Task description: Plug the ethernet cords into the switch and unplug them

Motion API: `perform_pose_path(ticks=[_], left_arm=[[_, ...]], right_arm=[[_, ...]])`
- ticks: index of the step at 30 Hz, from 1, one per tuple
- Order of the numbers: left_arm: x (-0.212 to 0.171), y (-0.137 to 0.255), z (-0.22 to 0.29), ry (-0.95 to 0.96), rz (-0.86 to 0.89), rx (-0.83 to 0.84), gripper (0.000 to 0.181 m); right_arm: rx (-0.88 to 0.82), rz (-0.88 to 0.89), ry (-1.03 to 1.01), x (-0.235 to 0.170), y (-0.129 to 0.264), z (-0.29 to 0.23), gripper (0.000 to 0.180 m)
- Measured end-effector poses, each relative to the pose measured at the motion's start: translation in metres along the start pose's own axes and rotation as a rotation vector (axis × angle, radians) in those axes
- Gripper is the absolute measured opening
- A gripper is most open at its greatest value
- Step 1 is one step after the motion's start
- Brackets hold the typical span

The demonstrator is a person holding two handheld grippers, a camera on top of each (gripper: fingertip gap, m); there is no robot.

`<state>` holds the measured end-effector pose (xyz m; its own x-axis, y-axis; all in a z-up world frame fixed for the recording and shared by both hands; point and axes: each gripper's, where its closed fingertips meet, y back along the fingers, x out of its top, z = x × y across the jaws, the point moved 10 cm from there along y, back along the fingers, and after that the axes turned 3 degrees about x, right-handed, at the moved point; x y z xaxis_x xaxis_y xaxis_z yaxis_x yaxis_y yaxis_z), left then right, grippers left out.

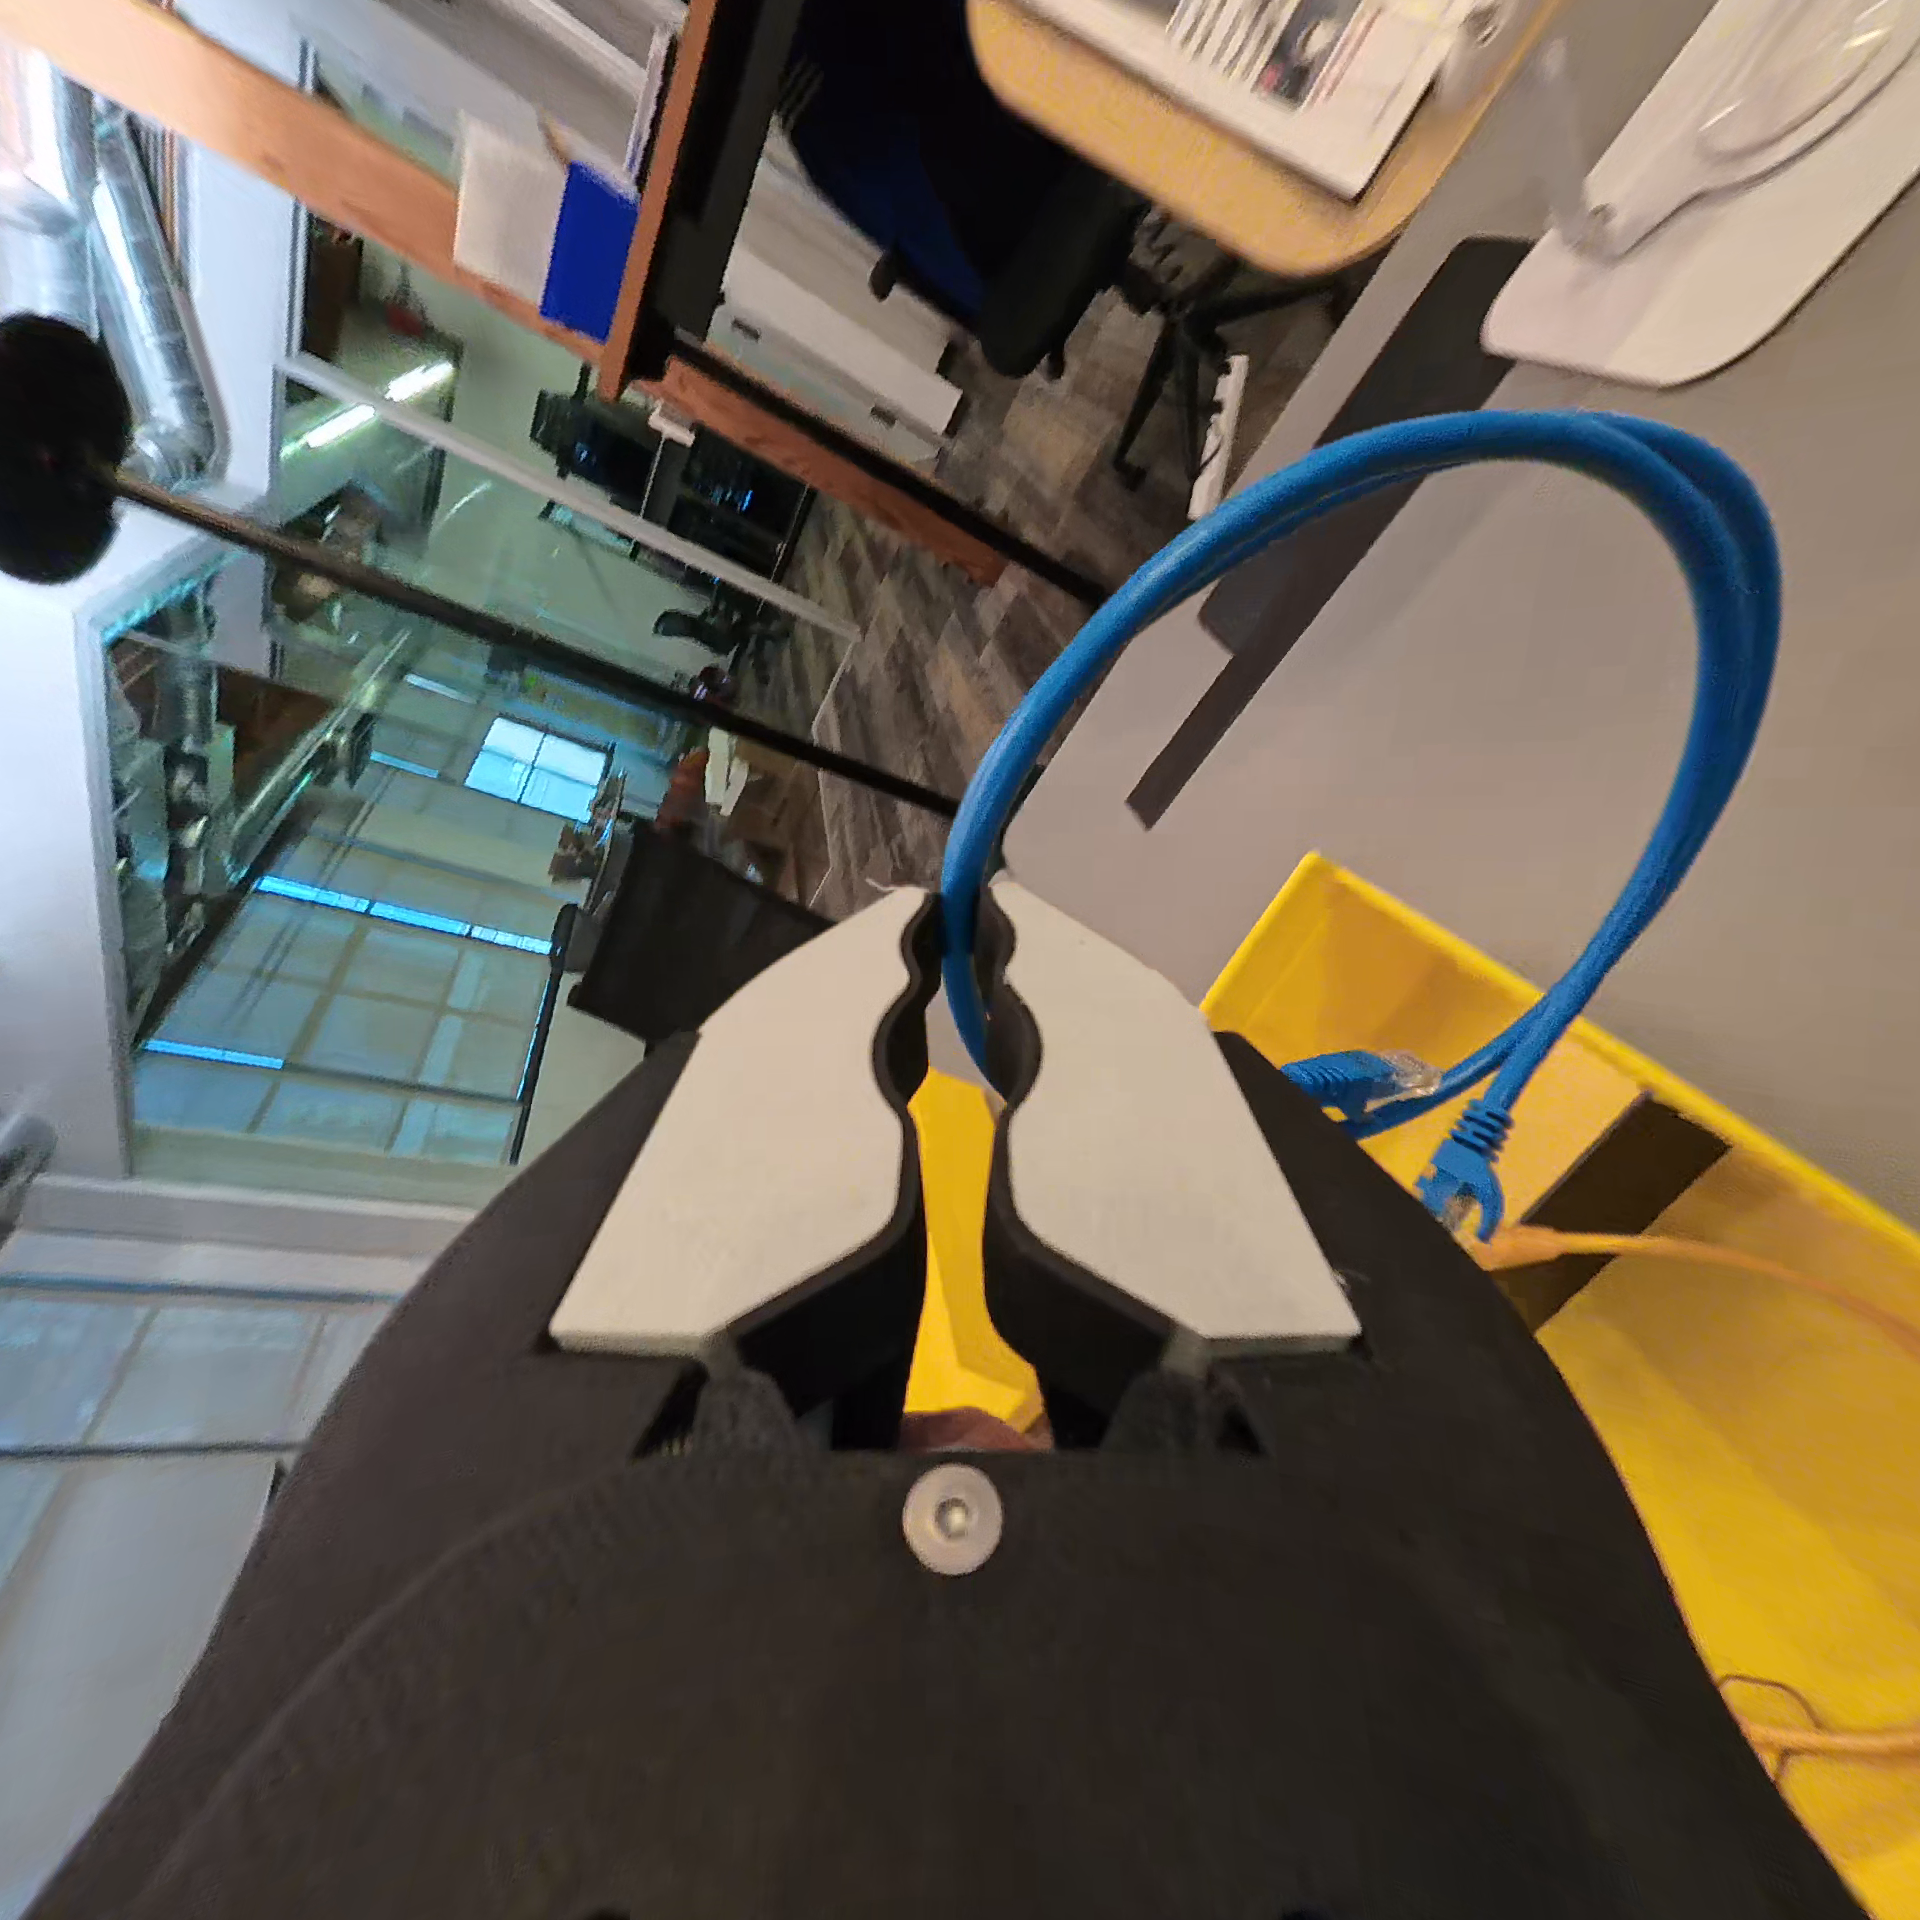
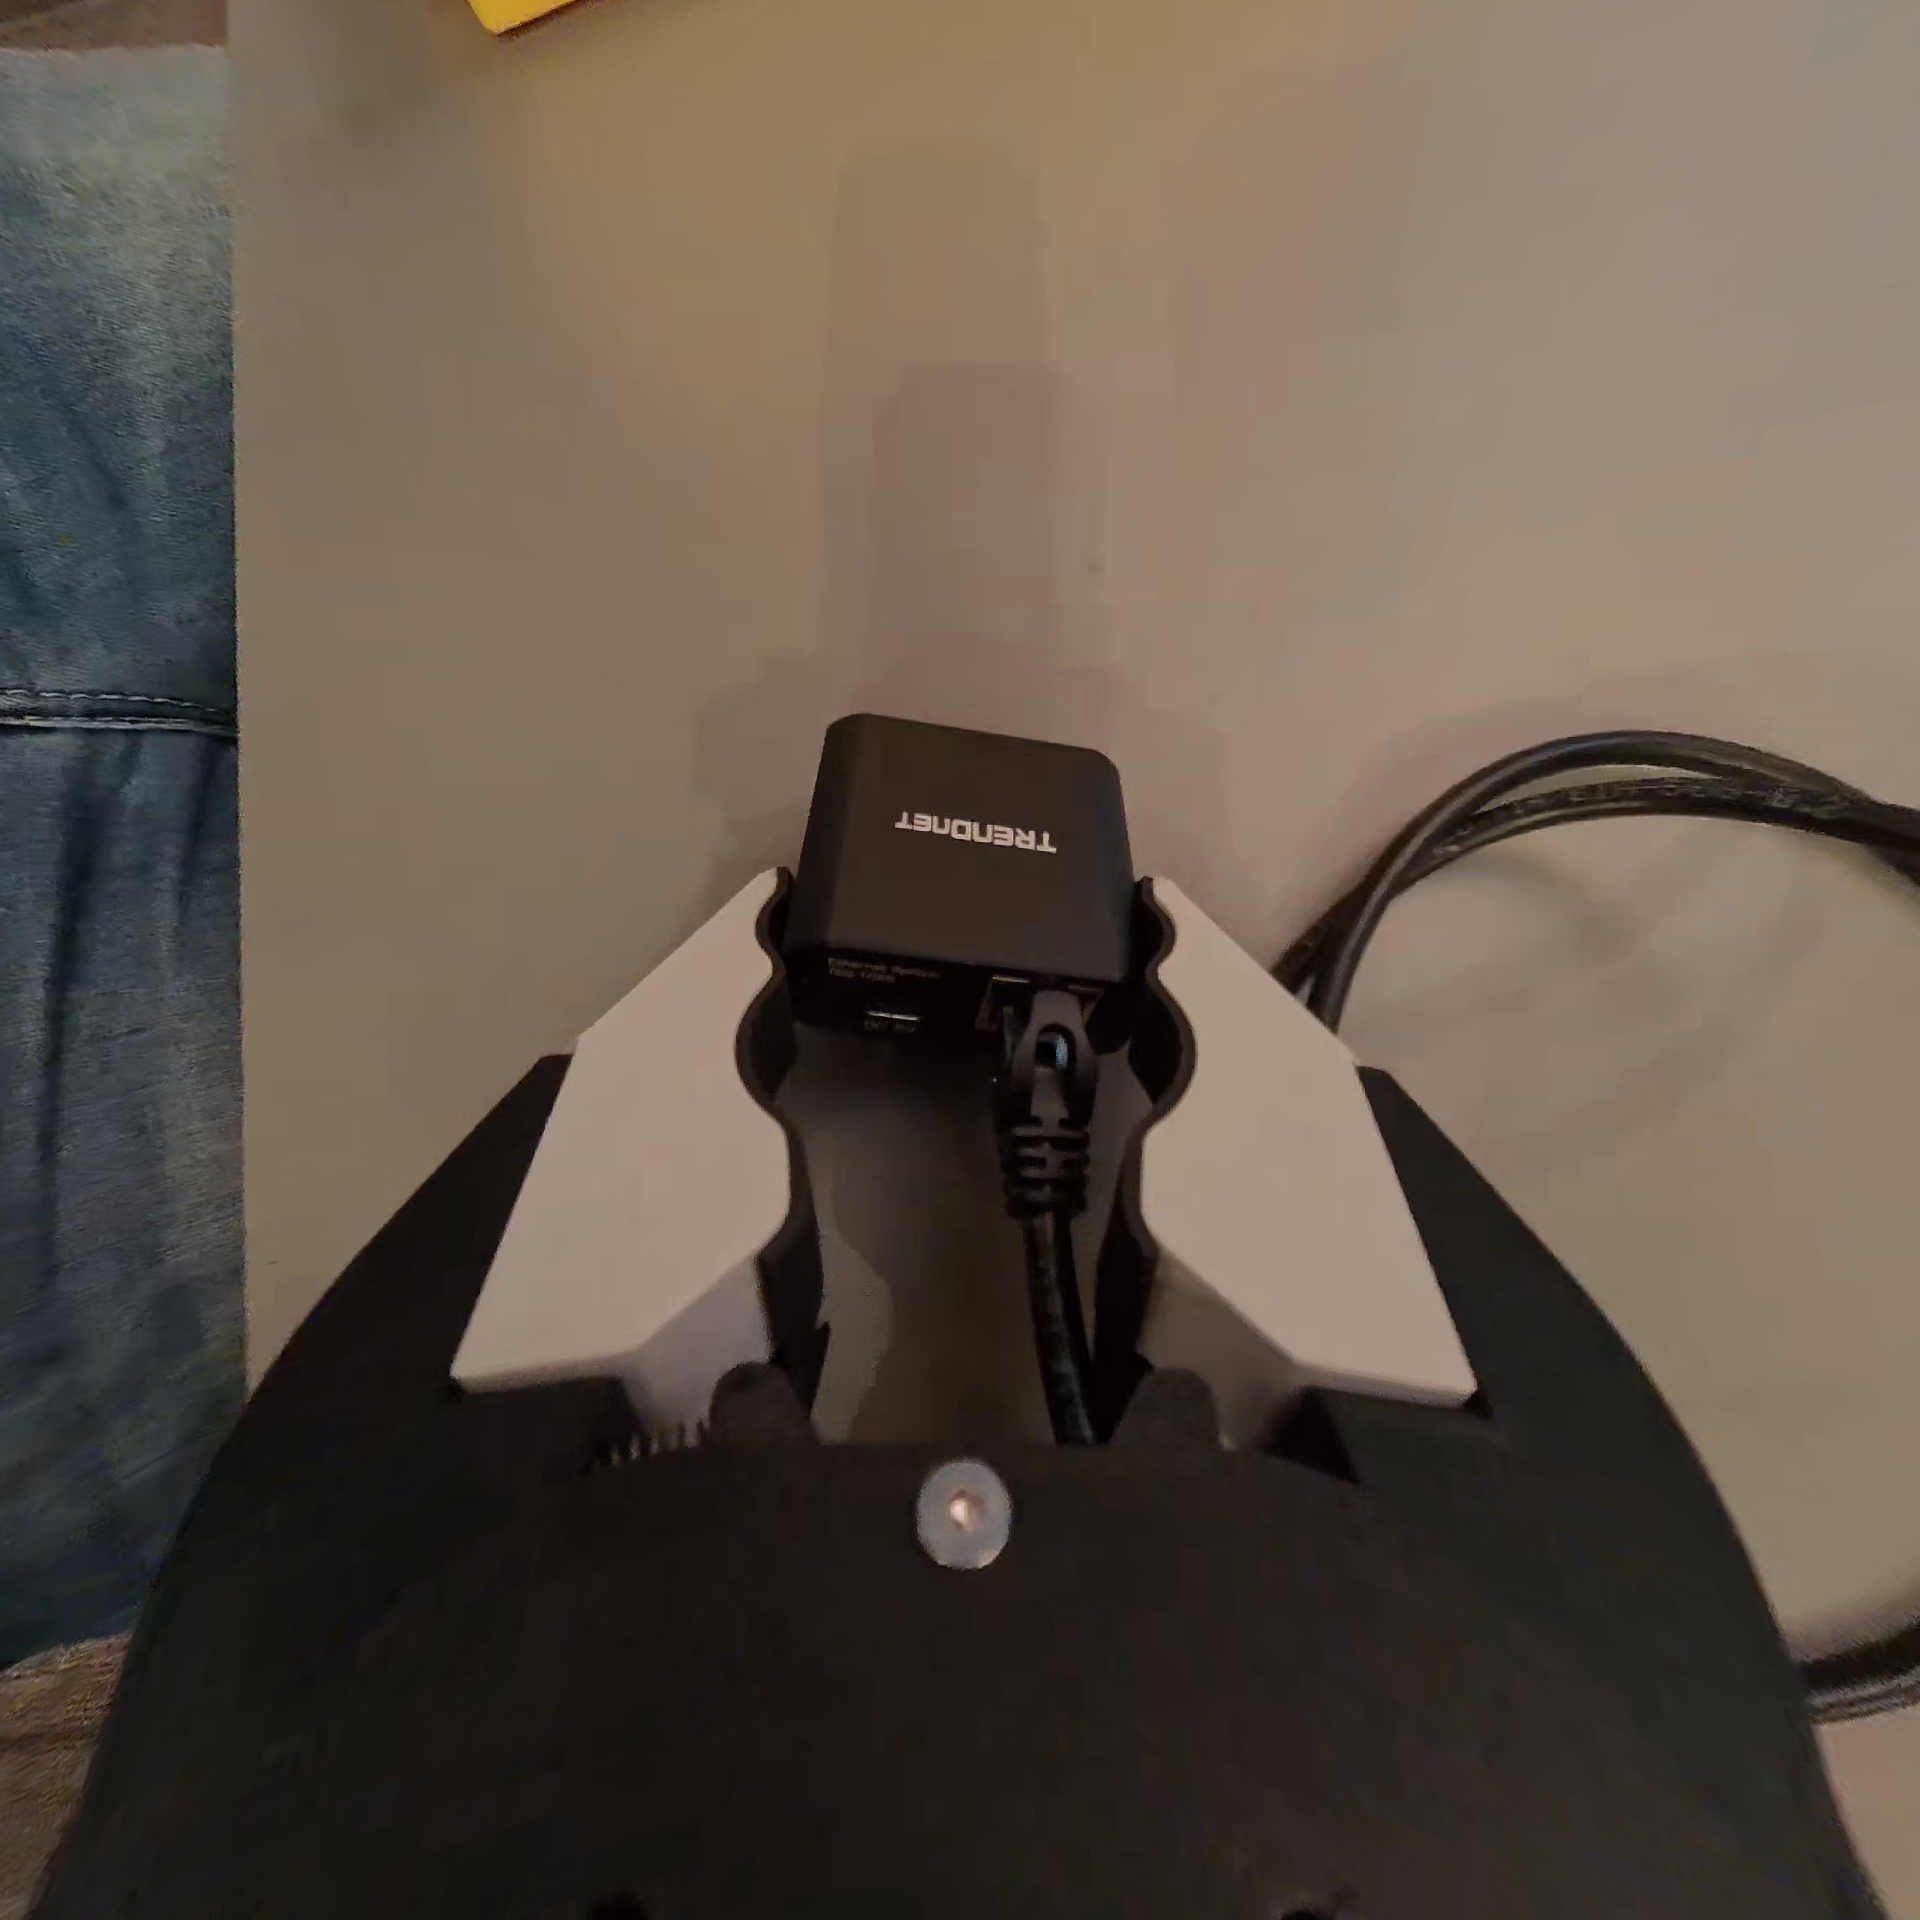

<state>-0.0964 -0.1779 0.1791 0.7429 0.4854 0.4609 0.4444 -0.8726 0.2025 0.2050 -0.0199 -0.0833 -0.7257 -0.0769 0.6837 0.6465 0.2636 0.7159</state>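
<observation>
In the left wrist view my left gripper (image 1: pixel 966 935) is shut on a folded blue ethernet cord (image 1: pixel 1704 665), held up in the air. The cord loops up and right, and its two plugs (image 1: pixel 1460 1184) hang over a yellow bin (image 1: pixel 1351 935). In the right wrist view my right gripper (image 2: pixel 961 914) is shut on a small black switch (image 2: pixel 956 852) that sits on the grey table (image 2: pixel 1247 416). A black ethernet cord (image 2: pixel 1049 1122) is plugged into a port on the switch's near face and runs back between the fingers.
The yellow bin also holds an orange cable (image 1: pixel 1714 1268). A coil of the black cord (image 2: pixel 1558 810) lies on the table to the right of the switch. A person's blue jeans (image 2: pixel 104 727) show past the table's left edge. A corner of the bin (image 2: pixel 520 10) shows at top. Tip to tip, the grippers are about 40 cm apart.
</observation>
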Motion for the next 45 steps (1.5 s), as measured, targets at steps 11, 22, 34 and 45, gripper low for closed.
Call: perform_pose_path(ticks=[11, 22, 34, 45], left_arm=[[0.069, -0.024, 0.067, -0.168, 0.127, -0.232, 0.006], [0.108, -0.046, 0.129, -0.393, 0.188, -0.382, 0.006], [0.157, -0.020, 0.174, -0.637, 0.406, -0.466, 0.007], [0.132, -0.027, 0.150, -0.057, 0.158, -0.544, 0.062]], right_arm=[[0.067, 0.026, -0.148, -0.010, 0.015, -0.014, 0.125], [0.212, 0.300, -0.301, -0.011, 0.050, -0.027, 0.123], [0.044, 0.331, -0.021, 0.065, 0.055, -0.015, 0.016], [0.001, 0.689, -0.117, 0.048, 0.078, 0.003, 0.000]])
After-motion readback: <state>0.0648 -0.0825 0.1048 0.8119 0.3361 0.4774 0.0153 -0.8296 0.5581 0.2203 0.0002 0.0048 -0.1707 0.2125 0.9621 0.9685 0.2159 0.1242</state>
